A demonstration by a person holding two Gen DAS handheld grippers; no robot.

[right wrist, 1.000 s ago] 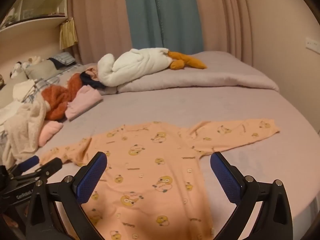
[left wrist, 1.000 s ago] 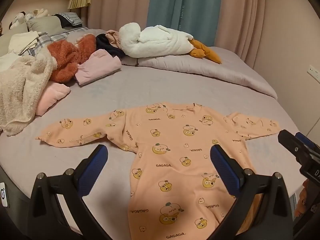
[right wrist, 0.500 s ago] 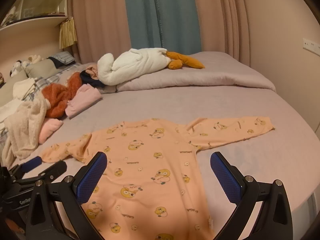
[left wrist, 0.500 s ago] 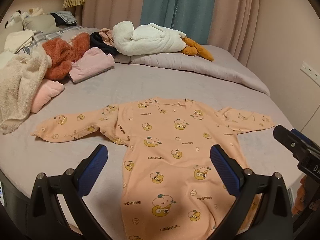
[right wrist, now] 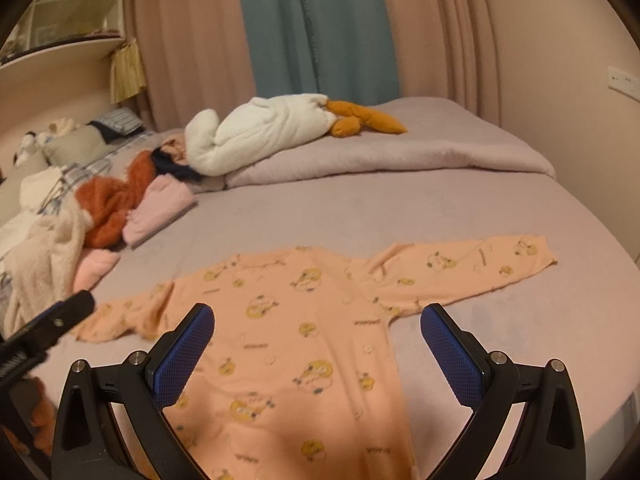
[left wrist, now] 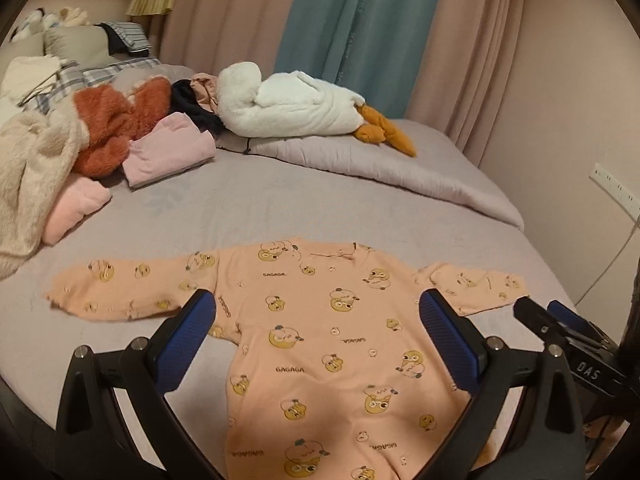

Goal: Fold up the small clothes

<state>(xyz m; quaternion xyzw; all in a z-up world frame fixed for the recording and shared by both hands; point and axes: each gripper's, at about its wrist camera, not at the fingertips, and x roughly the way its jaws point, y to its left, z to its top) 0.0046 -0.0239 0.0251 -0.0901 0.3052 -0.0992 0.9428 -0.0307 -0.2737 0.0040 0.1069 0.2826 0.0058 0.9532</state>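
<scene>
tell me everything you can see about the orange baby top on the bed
The orange top is a small long-sleeved garment of soft, thin-looking knit, printed all over with yellow cartoon faces and the word GAGAGA. It lies flat and unfolded on the grey bed, neckline toward the curtains, both sleeves spread out sideways, with light wrinkles near the armpits. Small buttons seem to run down its front. Its hem is out of view. Neither gripper touches it; both pairs of fingers are open above it.

Peach romper [left wrist: 332, 340]: bottom runs off the frame edge in both views, so legs/hem can't be seen. Right-wrist view is blurred and the print is unreadable there. Black garment [left wrist: 192, 110] is mostly buried behind the white plush goose [left wrist: 288, 108]. Right hand-held gripper [left wrist: 560, 326] is cut off at the frame edge.
</scene>
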